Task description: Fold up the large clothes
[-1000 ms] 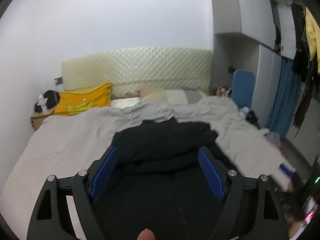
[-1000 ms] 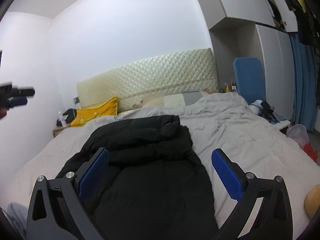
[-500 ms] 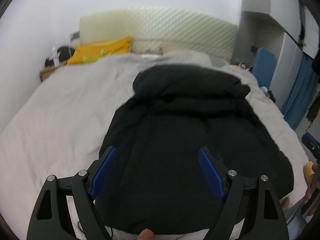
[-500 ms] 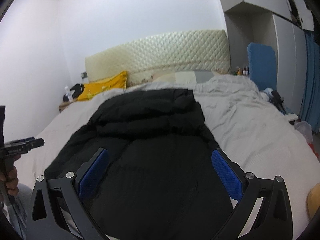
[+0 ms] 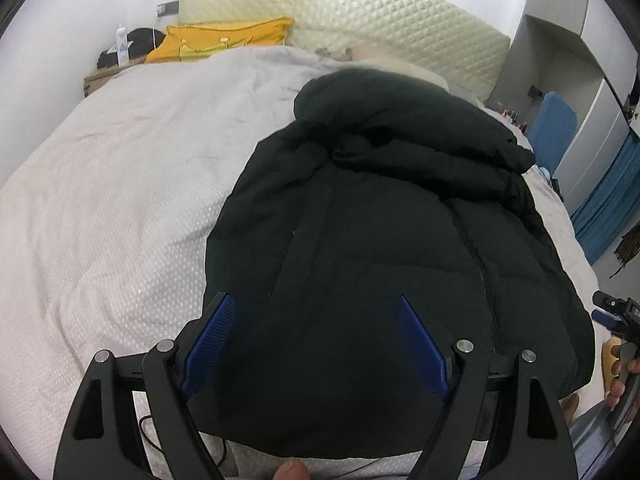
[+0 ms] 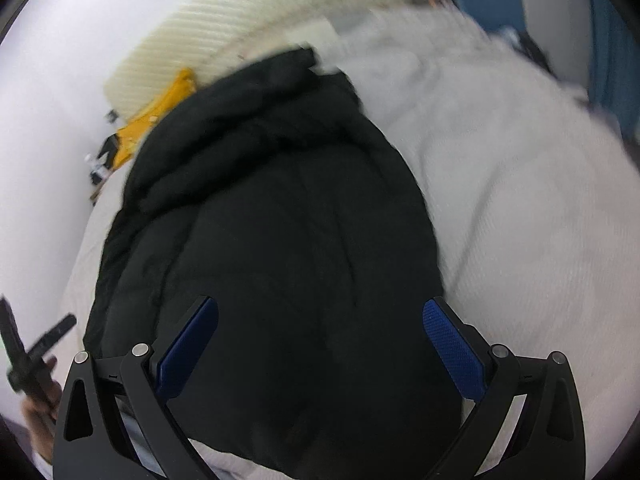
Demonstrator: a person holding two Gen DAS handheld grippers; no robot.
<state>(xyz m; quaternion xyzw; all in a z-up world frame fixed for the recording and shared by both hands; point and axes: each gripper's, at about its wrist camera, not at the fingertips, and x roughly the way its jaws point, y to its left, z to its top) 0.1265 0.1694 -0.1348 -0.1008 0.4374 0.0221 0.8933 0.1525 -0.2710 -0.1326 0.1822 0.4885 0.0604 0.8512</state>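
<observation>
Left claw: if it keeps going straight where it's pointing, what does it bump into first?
Most likely the black puffer jacket lying on the bed; it fills the gap ahead of the open left claw, though depth is hard to judge.

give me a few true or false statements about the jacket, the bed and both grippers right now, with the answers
1. The black jacket lies on the pale bedspread. True.
2. The left gripper is clamped on the jacket's hem. False: its blue fingers stand wide apart above the jacket, holding nothing.
3. A yellow pillow sits near the quilted headboard. True.
4. The right gripper is shut. False: its fingers are spread wide over the jacket.
5. The jacket is red. False: it is black.
</observation>
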